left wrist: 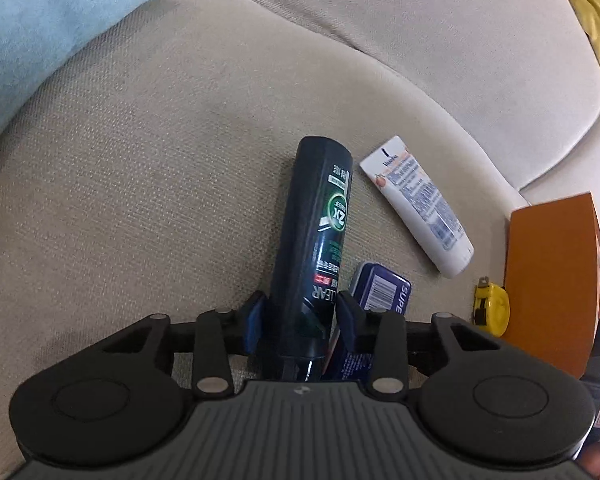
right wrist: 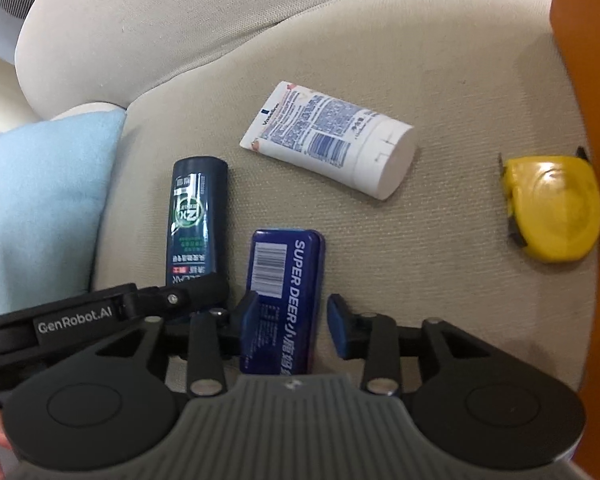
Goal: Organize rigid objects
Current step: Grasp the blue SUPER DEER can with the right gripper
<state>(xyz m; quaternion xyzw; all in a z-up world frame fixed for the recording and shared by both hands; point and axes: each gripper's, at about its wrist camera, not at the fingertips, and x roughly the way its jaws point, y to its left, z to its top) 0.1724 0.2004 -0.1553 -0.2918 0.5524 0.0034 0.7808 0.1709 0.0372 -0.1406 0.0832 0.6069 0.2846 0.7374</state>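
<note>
A dark shampoo bottle (left wrist: 316, 220) lies on the beige sofa seat (left wrist: 140, 200), and my left gripper (left wrist: 302, 312) is shut on its lower end, a blue pad against each side. In the right wrist view the same bottle (right wrist: 194, 216) lies left of a blue "Super Deer" tin (right wrist: 288, 272). My right gripper (right wrist: 294, 320) is open around that tin: the left pad touches its edge, while the right pad stands apart. A white lotion tube (right wrist: 328, 136) lies farther back. A yellow tape measure (right wrist: 552, 208) sits at the right.
An orange box (right wrist: 580, 80) stands along the right edge, against the tape measure. A light blue cushion (right wrist: 40, 200) lies at the left of the seat. The sofa back (right wrist: 180, 20) curves behind. A person's hand shows at the lower left corner.
</note>
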